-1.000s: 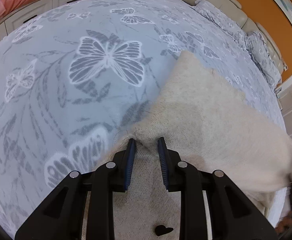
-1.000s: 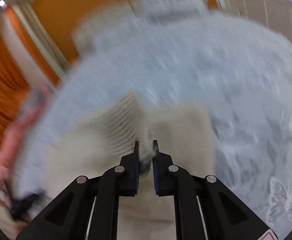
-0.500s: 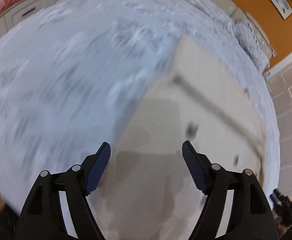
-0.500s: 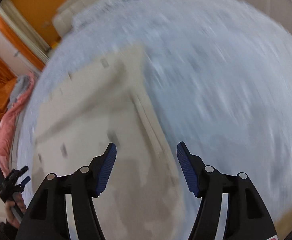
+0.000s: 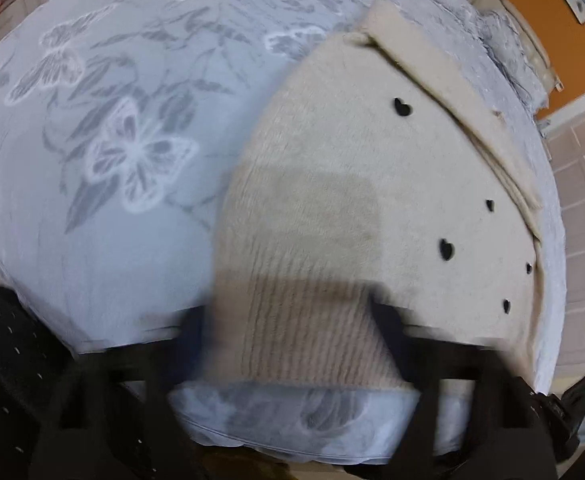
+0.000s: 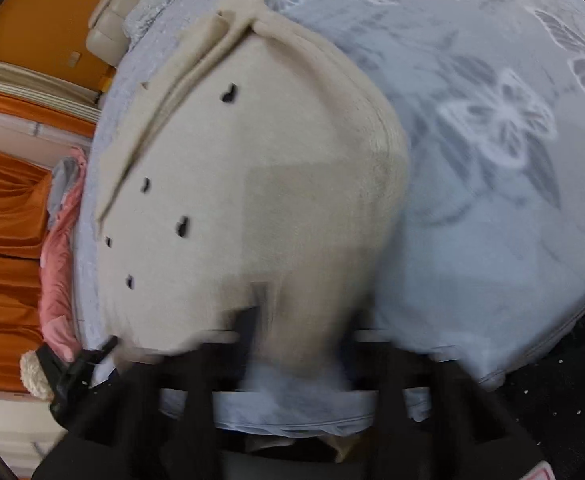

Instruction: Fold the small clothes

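A cream knit sweater [image 5: 332, 168] with small black hearts lies folded flat on the butterfly-print bedspread [image 5: 112, 160], its ribbed hem at the near bed edge. My left gripper [image 5: 288, 320] is blurred and points down at that hem. Its jaws are closing, with the ribbed hem between the fingers [image 5: 190, 332] and no visible pinch. In the right wrist view the same sweater [image 6: 252, 184] fills the middle. My right gripper [image 6: 300, 324] is also blurred over the near hem, and its jaws are closing around the cloth edge without clearly pressing on it.
The bed's front edge [image 6: 292, 420] runs just under both grippers. Pillows [image 5: 504, 40] lie at the head. A pink garment [image 6: 58, 264] rests on the bed's far side before orange curtains [image 6: 4, 208]. A person's dark dotted clothing [image 5: 0, 340] is close by. Panelled doors [image 5: 584, 240] stand beyond the bed.
A second ago both grippers were shut on sweater fabric. They then opened wide and let it drop flat. Both have since swung back to the near hem, jaws narrower.
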The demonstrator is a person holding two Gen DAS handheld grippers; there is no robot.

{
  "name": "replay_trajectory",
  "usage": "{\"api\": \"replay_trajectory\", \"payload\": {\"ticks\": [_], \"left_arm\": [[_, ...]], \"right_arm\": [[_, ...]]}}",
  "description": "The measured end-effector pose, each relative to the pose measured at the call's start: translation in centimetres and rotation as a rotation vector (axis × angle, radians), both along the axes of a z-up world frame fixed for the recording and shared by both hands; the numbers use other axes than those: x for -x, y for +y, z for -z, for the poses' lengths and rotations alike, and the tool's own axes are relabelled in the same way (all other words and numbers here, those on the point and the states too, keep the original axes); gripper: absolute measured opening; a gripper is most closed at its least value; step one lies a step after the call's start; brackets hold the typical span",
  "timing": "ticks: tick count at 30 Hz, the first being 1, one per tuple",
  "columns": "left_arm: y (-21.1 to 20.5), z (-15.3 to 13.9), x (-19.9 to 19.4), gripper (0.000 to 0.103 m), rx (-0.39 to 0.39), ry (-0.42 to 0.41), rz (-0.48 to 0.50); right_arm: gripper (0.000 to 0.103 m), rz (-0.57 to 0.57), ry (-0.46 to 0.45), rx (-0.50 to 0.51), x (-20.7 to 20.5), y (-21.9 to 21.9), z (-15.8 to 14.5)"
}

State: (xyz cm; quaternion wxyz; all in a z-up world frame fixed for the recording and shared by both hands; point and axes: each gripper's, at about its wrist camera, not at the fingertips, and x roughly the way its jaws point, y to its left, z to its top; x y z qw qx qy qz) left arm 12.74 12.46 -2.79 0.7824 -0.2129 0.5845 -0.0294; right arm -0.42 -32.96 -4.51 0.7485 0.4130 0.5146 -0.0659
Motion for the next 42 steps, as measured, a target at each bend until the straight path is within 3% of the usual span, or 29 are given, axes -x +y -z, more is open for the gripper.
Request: {"api": "replay_trajectory", "payload": {"ticks": [1, 3, 5, 10, 14, 18, 24, 25, 28, 31, 33, 34, 35, 36, 37, 39, 40, 42], "left_arm": [[0.2, -0.3, -0.2, 0.010, 0.034, 0.015, 0.006], [1.1, -1.9, 0.1, 0.008, 0.075, -0.016, -0.005], [1.4, -4.0, 0.6, 0.007, 0.060, -0.064, 0.019], [2.6, -8.1, 3.9, 0.006, 0.080, -0.138, 0.068], [3.3, -9.1, 6.9, 0.006, 0.065, -0.122, 0.115], [3.7, -8.2, 12.6, 0.006, 0.040, -0.037, 0.186], [5.0, -10.1, 19.8, 0.006, 0.053, 0.073, 0.231], [5.5, -11.2, 19.9, 0.006, 0.070, 0.071, 0.210], [6.3, -14.6, 17.2, 0.006, 0.101, -0.039, 0.160], [5.7, -16.2, 9.5, 0.008, 0.086, -0.216, 0.164], [4.6, -15.4, 4.8, 0.014, 0.063, -0.283, 0.180], [3.7, -14.4, 1.8, 0.030, 0.033, -0.312, 0.184], [3.3, -13.6, 0.2, 0.065, 0.002, -0.318, 0.180], [2.5, -12.3, -1.9, 0.071, -0.100, -0.307, 0.145], [2.0, -11.4, -3.1, 0.073, -0.151, -0.299, 0.115], [1.3, -10.2, -4.0, 0.073, -0.115, -0.293, 0.142], [1.1, -9.8, -4.2, 0.074, -0.115, -0.284, 0.132], [0.8, -8.7, -4.4, 0.086, -0.062, -0.281, 0.119]], "right_arm": [[0.011, 0.018, -0.039, -0.010, 0.3, -0.2, -1.0], [0.010, 0.012, -0.105, 0.027, 0.1, -0.1, -3.2], [0.008, -0.007, -0.163, 0.094, 0.9, 0.2, -6.0], [0.007, -0.043, -0.217, 0.161, 4.2, 0.2, -9.0], [0.007, -0.067, -0.183, 0.170, 7.8, 0.3, -9.3], [0.007, -0.113, -0.094, 0.173, 12.9, 1.3, -8.9], [0.007, -0.315, -0.017, 0.149, 20.4, 4.0, -11.0], [0.007, -0.339, -0.036, 0.146, 20.7, 4.0, -12.1], [0.007, -0.300, -0.159, 0.168, 18.7, 2.1, -15.9], [0.009, -0.173, -0.382, 0.156, 12.0, -2.5, -17.8], [0.013, -0.097, -0.427, 0.147, 7.0, -4.9, -16.2], [0.016, -0.048, -0.397, 0.208, 4.2, -5.7, -14.9], [0.017, -0.011, -0.339, 0.253, 1.9, -6.0, -13.6], [0.021, 0.014, -0.297, 0.266, 0.6, -6.1, -12.5], [0.022, 0.046, -0.264, 0.278, -0.8, -5.8, -11.3], [0.029, 0.057, -0.276, 0.320, -1.4, -4.3, -10.8], [0.046, 0.045, -0.288, 0.343, -1.6, -3.4, -10.8], [0.063, 0.021, -0.289, 0.415, -1.1, -2.2, -10.3]]}}
